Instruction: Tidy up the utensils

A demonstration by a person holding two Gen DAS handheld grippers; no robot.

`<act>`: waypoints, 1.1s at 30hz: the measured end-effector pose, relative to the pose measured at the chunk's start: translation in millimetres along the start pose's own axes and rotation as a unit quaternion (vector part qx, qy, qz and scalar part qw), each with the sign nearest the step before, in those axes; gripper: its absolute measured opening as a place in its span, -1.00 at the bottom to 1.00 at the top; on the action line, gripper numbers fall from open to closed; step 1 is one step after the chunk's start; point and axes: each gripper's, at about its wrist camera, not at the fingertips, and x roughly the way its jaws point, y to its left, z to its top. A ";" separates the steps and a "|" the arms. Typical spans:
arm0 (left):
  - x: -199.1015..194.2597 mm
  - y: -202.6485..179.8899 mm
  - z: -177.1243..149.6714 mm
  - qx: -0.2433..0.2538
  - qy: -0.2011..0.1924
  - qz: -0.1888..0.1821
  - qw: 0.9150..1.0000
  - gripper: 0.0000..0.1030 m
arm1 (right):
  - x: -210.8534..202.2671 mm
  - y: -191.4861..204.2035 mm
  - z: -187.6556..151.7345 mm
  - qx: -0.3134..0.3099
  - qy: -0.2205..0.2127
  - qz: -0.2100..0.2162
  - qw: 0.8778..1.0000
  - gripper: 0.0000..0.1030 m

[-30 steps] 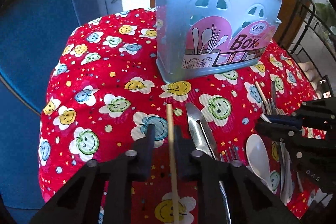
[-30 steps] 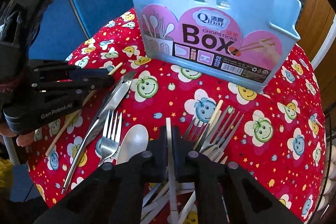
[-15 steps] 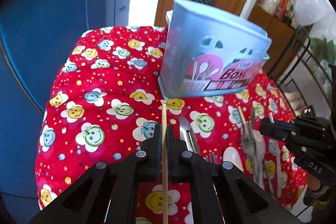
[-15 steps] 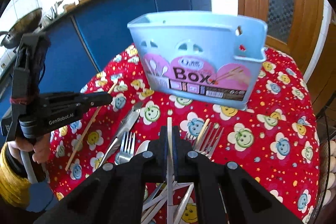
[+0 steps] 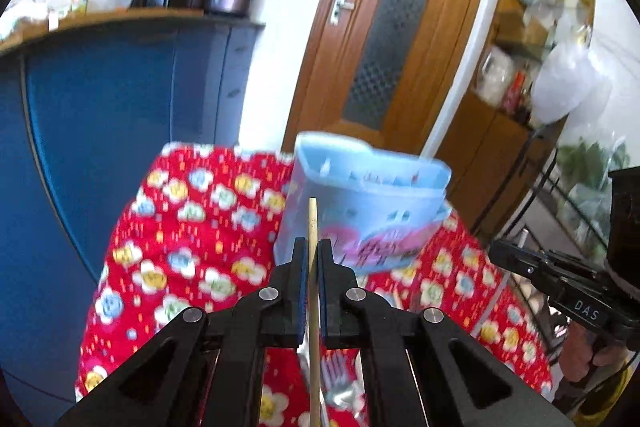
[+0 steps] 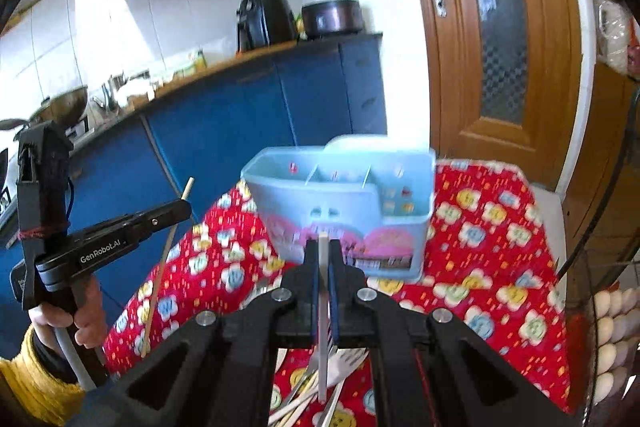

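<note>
Wooden chopstick [image 5: 312, 223] between left claw [image 5: 313, 247] (pinched)

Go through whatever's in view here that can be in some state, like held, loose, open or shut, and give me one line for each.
Left gripper: shut on the wooden chopstick.
Wooden chopstick: held, lifted off the tablecloth.
Right gripper: shut on the white chopstick.
White chopstick: held, lifted off the pile.
Blue box: upright on the tablecloth, open top, dividers inside.
Forks: loose on the tablecloth.
Door: shut.
</note>
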 end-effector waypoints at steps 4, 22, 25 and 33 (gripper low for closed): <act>-0.7 -6.3 22.8 -0.005 -0.024 -0.001 1.000 -0.92 | -9.4 -3.2 16.4 -0.004 -0.020 -0.009 1.000 -0.90; 28.4 -31.3 117.7 -0.002 -0.142 0.032 0.989 -0.92 | -2.5 -37.4 96.8 0.017 -0.075 -0.049 0.996 -0.90; 34.7 -33.8 131.9 0.001 -0.170 0.041 0.985 -0.92 | 1.5 -43.0 107.8 0.020 -0.081 -0.053 0.995 -0.90; 64.1 -34.9 142.5 0.001 -0.215 0.050 0.975 -0.92 | 16.8 -52.9 125.3 0.017 -0.096 -0.058 0.994 -0.90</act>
